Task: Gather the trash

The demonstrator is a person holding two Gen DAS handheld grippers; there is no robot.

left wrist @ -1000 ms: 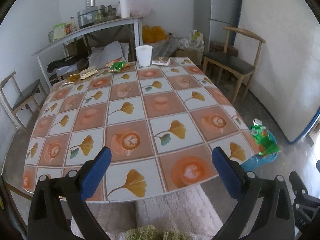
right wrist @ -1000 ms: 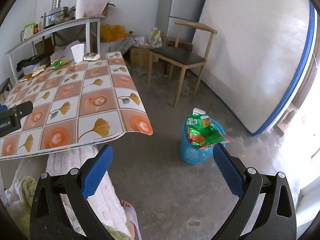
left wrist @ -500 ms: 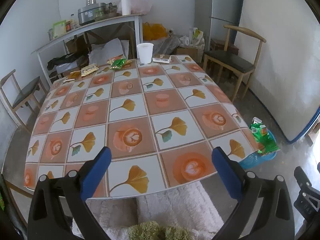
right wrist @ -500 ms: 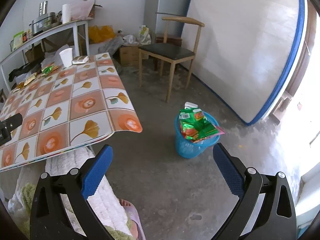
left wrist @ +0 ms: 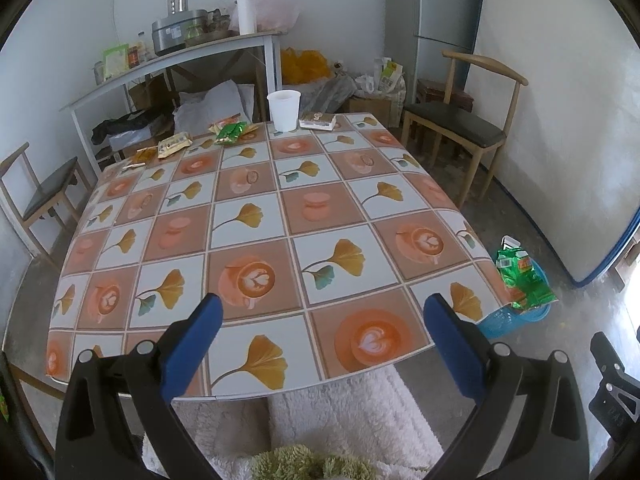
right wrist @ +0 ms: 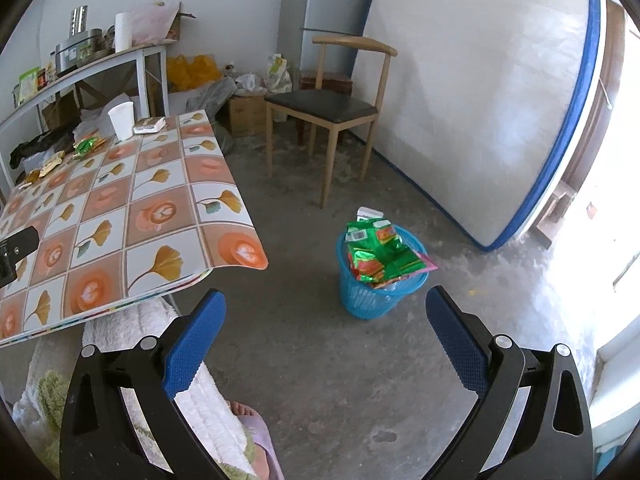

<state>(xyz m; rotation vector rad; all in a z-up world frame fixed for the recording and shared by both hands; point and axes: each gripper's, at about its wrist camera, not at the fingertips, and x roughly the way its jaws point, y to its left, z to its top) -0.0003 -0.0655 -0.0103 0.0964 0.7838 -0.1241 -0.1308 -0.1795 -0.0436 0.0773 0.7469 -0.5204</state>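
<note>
A blue basket (right wrist: 380, 292) stands on the floor right of the table, heaped with green wrappers (right wrist: 380, 254); it also shows at the right in the left wrist view (left wrist: 516, 316). On the far end of the table (left wrist: 256, 216) lie a green wrapper (left wrist: 230, 132), yellowish packets (left wrist: 174, 145), a white cup (left wrist: 283, 110) and a small flat box (left wrist: 317, 120). My left gripper (left wrist: 320, 312) hangs open over the table's near edge, holding nothing. My right gripper (right wrist: 326, 308) is open above the floor, short of the basket, with nothing between its fingers.
A wooden chair (right wrist: 332, 112) stands beyond the basket, with a white mattress (right wrist: 480, 100) leaning on the right wall. Another chair (left wrist: 44, 192) is left of the table. A cluttered shelf table (left wrist: 180, 56) sits behind. The person's foot (right wrist: 256, 424) shows below.
Both grippers have drawn back and risen a little, so the table and the basket look farther away. Both stayed open and nothing was picked up.
</note>
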